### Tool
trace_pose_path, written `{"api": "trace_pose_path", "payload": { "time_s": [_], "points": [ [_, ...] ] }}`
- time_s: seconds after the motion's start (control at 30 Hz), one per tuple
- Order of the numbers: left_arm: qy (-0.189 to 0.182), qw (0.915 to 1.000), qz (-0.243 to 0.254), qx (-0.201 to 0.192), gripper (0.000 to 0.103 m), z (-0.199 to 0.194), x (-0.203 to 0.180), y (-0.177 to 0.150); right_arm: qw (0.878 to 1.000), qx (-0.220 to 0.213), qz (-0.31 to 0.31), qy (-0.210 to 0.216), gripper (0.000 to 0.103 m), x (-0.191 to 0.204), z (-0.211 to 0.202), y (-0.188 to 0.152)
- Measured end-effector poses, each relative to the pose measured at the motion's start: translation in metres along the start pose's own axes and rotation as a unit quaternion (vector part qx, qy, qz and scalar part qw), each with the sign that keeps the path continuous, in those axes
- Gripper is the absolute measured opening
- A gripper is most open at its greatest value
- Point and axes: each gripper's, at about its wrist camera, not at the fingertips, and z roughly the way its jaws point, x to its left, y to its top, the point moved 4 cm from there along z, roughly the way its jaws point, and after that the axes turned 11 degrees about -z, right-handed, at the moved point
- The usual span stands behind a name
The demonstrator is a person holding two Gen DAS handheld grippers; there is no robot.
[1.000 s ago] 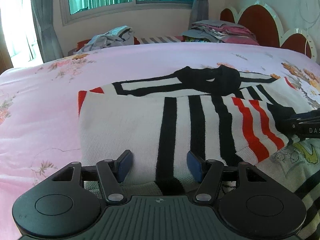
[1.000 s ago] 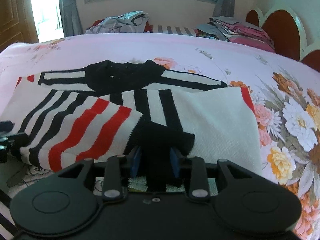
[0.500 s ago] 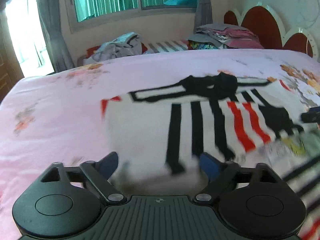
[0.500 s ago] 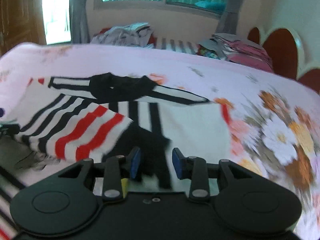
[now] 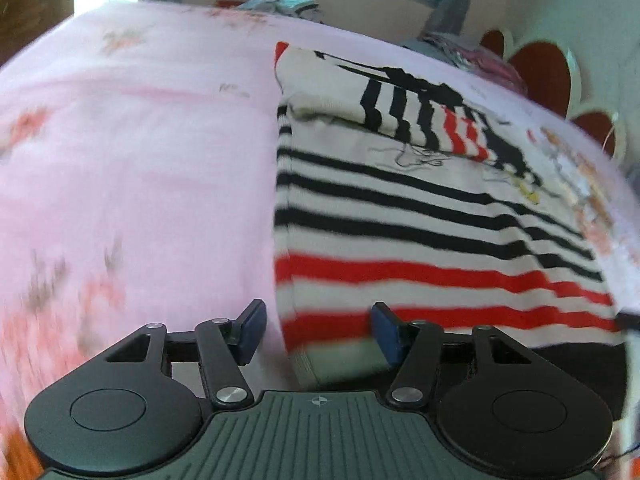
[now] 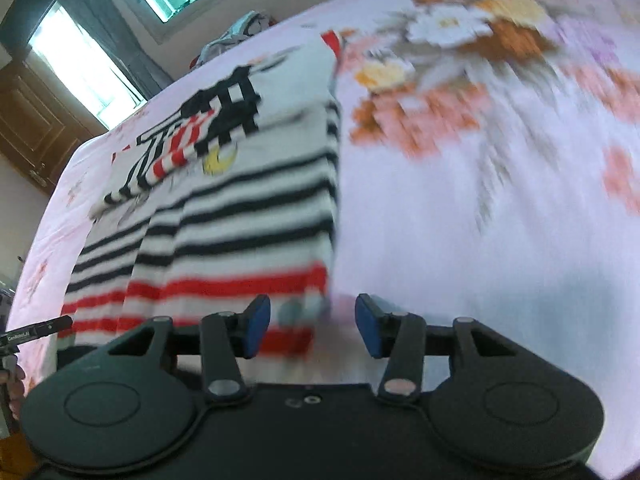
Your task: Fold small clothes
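Observation:
A white knit sweater (image 5: 400,208) with black and red stripes lies flat on the pink floral bedspread (image 5: 140,168), its sleeves folded across the chest at the far end. My left gripper (image 5: 316,330) is open at the sweater's near left hem corner, the corner lying between the fingers. The sweater also shows in the right wrist view (image 6: 248,208). My right gripper (image 6: 312,330) is open at the near right hem corner. Both views are motion-blurred.
Piles of clothes (image 5: 280,4) lie at the far side of the bed below the window. A red and white headboard (image 5: 540,68) stands at the right. The bedspread (image 6: 500,180) stretches to the right of the sweater. A wooden door (image 6: 28,120) is at the left.
Both grippers let go of the folded sleeves, pulled back from the chest area and came down to the sweater's near hem corners. The right gripper opened wide.

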Motion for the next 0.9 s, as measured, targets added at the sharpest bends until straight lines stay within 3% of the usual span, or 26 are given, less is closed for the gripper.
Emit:
{"api": "trace_pose_path", "payload": {
  "time_s": [0.17, 0.47, 0.53, 0.57, 0.63, 0.73, 0.77, 0.8, 0.9],
  "points": [
    [-0.042, 0.9968, -0.067, 0.01, 0.057, -0.013, 0.007, -0.029, 0.998, 0.008, 0.023, 0.06, 0.043, 0.01, -0.009, -0.026],
    [-0.128, 0.9782, -0.163, 0.014, 0.056, -0.017, 0.019, -0.06, 0.992, 0.019, 0.045, 0.114, 0.035, 0.026, -0.008, -0.049],
    [-0.143, 0.973, -0.18, 0.024, 0.028, -0.008, 0.021, -0.059, 0.992, 0.023, 0.055, 0.111, 0.022, 0.023, -0.003, -0.049],
    [-0.137, 0.9742, -0.176, 0.033, 0.008, -0.002, 0.019, -0.058, 0.993, 0.024, 0.051, 0.108, 0.007, 0.023, -0.002, -0.046],
    [-0.124, 0.9803, -0.153, 0.018, 0.008, -0.004, 0.012, -0.056, 0.993, 0.009, 0.05, 0.111, 0.005, 0.021, -0.007, -0.041],
    [-0.143, 0.9788, -0.142, -0.037, 0.007, -0.032, 0.005, -0.05, 0.99, -0.043, 0.042, 0.131, 0.005, 0.02, -0.04, -0.032],
    [-0.128, 0.9826, -0.127, -0.045, 0.007, -0.036, 0.004, -0.049, 0.99, -0.051, 0.031, 0.131, 0.005, 0.019, -0.046, -0.033],
    [-0.104, 0.9876, -0.111, -0.041, 0.007, -0.035, 0.005, -0.051, 0.992, -0.045, 0.027, 0.117, 0.005, 0.015, -0.046, -0.038],
    [-0.074, 0.9898, -0.122, -0.003, 0.007, -0.013, 0.013, -0.06, 0.994, 0.002, 0.048, 0.101, 0.005, -0.004, -0.018, -0.054]
  ]
}}
